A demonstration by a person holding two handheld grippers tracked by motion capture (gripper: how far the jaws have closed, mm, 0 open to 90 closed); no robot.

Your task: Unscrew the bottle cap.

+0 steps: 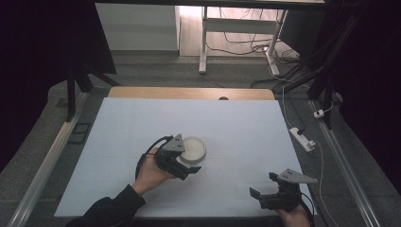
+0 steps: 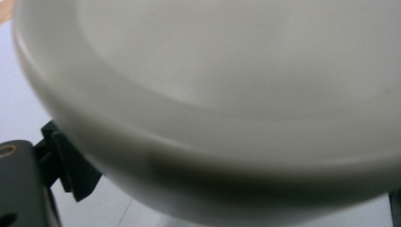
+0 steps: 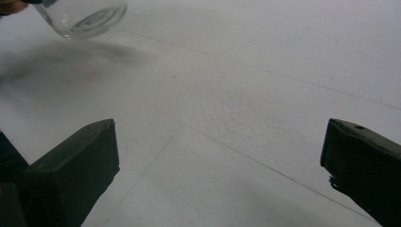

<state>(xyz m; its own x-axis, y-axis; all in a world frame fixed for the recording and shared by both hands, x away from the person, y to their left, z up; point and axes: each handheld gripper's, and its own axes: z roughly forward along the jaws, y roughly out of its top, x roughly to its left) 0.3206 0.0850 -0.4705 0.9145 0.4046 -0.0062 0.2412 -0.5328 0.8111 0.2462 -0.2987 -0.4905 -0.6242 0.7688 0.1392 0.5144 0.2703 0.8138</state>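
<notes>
A white bowl (image 2: 227, 94) looms close, blurred, between the left hand-held gripper's (image 2: 227, 208) jaws

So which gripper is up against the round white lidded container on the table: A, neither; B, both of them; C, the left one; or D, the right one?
C: in the high view the left gripper sits at the near edge of the round white lidded container, while the right gripper stands apart near the table's front right corner, its fingers wide apart over bare surface.
</notes>
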